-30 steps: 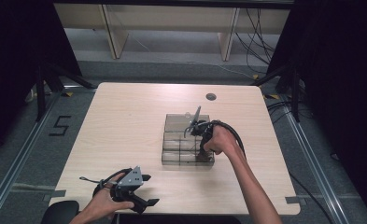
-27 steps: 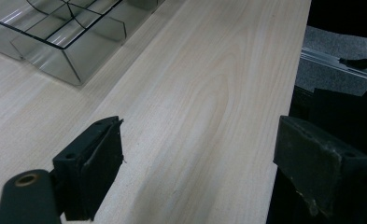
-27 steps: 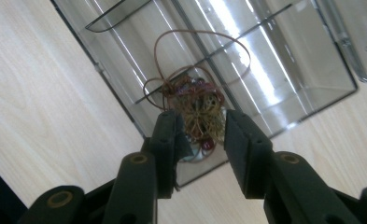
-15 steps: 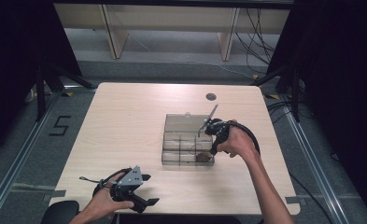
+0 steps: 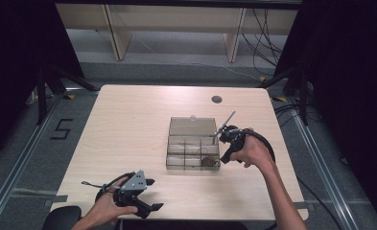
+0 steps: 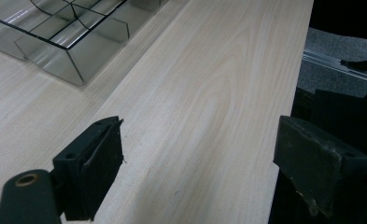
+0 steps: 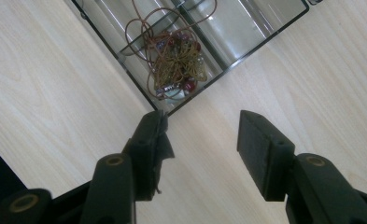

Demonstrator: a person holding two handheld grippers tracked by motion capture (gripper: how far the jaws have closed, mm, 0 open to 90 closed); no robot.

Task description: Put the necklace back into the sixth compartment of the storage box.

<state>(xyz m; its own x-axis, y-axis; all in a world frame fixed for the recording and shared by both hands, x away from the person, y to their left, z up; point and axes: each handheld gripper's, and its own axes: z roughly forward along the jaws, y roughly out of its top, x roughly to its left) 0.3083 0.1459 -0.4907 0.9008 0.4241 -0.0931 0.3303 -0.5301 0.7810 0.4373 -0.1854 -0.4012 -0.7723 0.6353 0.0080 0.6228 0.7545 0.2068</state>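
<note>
Our right hand-held gripper [image 7: 202,140] has just been opening, nothing between its jaws, and has drawn back to three o'clock of the clear box [image 5: 193,151]. The beaded necklace [image 7: 174,60] lies in its corner compartment, apparently delivered. Our left hand-held gripper [image 6: 197,158] rests released over the desk [image 5: 128,124].

The table [image 5: 128,129] is pale wood with a fine, light-brown grain. On it, the box [image 5: 193,151] is clear, smoky grey plastic with darker edges. The tangle [image 7: 174,63] inside it is tan cord with dark red and a few silvery beads. Both grippers, left [image 5: 145,194] and right [image 5: 218,143], are black; the left one carries a grey plate. The floor [image 5: 28,158] is dark grey, marked with a black "5" [image 5: 61,129].
</note>
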